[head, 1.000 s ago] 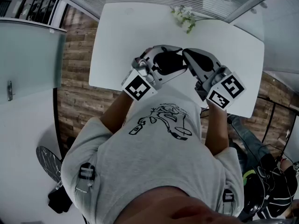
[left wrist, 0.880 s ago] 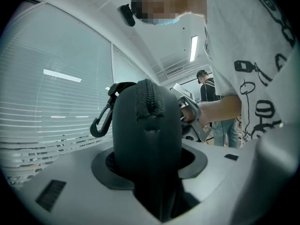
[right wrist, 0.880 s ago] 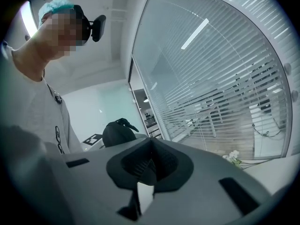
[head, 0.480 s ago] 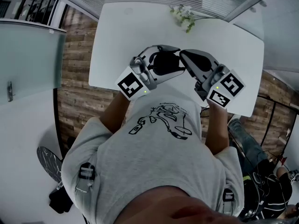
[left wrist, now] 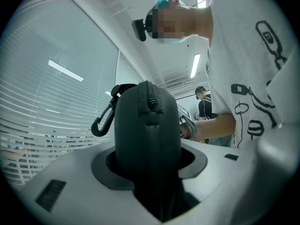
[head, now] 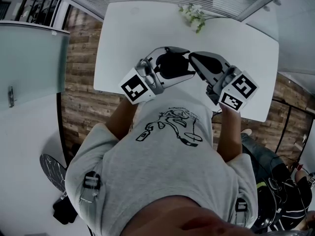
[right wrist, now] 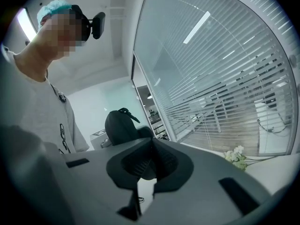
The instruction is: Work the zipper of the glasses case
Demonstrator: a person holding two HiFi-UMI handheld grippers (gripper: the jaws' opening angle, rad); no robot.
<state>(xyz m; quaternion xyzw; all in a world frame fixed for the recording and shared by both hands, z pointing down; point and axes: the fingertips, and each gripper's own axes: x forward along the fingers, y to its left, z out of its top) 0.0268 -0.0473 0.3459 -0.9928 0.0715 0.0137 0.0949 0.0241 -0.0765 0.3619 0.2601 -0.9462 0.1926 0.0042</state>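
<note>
Black glasses case (left wrist: 147,130) stands clamped in the left hand-held gripper (left wrist: 152,162).

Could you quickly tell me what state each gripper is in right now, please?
Left gripper: closed on the glasses case.
Right gripper: closed; nothing can be made out between its jaws.

readable text: none | shirt print (head: 170,127): lettering too small to read
</note>
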